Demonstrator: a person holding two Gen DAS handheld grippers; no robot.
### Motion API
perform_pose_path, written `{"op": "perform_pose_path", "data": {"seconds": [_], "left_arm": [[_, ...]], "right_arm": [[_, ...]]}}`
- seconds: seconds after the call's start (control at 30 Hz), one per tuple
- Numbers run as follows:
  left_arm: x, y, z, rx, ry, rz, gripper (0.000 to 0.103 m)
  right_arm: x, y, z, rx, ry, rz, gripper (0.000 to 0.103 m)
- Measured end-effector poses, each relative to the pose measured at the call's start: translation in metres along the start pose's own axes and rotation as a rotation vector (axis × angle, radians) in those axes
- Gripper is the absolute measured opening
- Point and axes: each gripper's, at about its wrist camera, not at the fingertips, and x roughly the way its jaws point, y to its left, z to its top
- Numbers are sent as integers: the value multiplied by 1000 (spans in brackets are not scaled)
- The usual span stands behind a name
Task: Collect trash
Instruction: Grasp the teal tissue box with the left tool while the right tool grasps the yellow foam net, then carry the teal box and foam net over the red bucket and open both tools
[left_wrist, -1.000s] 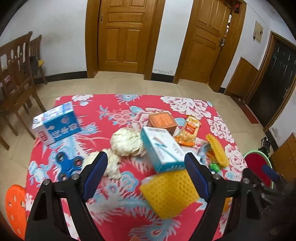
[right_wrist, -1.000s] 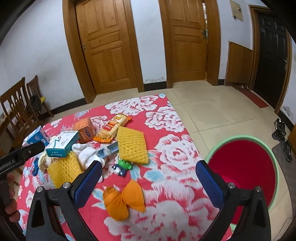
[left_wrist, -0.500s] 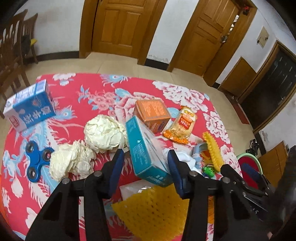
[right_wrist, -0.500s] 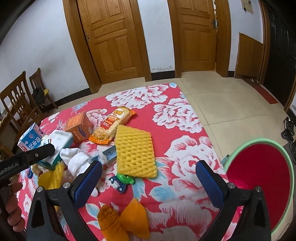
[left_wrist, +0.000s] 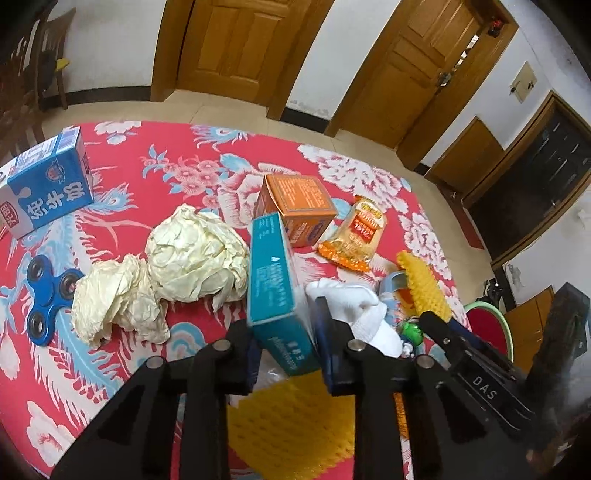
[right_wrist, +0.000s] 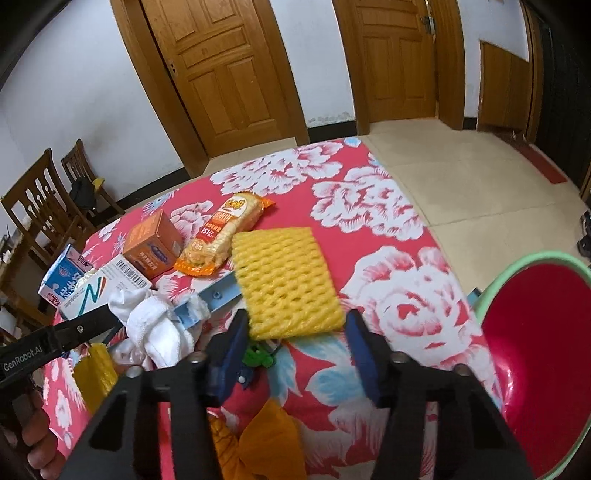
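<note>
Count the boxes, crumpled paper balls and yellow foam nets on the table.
Boxes: 3
Paper balls: 2
Yellow foam nets: 2
Total: 7

The near end of the teal box (left_wrist: 275, 291) is covered by the left gripper (left_wrist: 284, 347), so pad contact is only partly seen. A yellow foam net (left_wrist: 295, 421) below is largely hidden behind the gripper frame and cut by the bottom edge. The milk carton (left_wrist: 44, 195) is clipped at the left edge. In the right wrist view, the near edge of the yellow foam sheet (right_wrist: 286, 282) is blurred between the fingers of the right gripper (right_wrist: 295, 339); contact cannot be told. A green toy (right_wrist: 258, 356) is mostly hidden behind the left finger. The red basin (right_wrist: 535, 354) is cut off at the right and bottom edges. The orange wrapper (right_wrist: 258, 443) is half covered by the frame.
</note>
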Motion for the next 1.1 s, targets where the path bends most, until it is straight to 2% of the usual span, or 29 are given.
{"op": "perform_pose_path", "data": {"seconds": [0.03,0.13,0.27,0.67,1.1], "left_arm": [[-1,0,0,2,-7,-2,18],[-8,0,0,9,-33,-11,18],[-23,-4,-4,28,-59,-22,18],[-67,-23,-23,80,-106,-90,18],[-93,-77,-46,222,-106,-182,18]], "right_arm": [[0,0,-1,-1,-1,5,49],[-2,2,-1,-1,-9,20,33],[-14,4,-3,0,-38,19,21],[-78,4,-20,30,-147,32,13],[-152,-25,-46,100,-247,-69,13]]}}
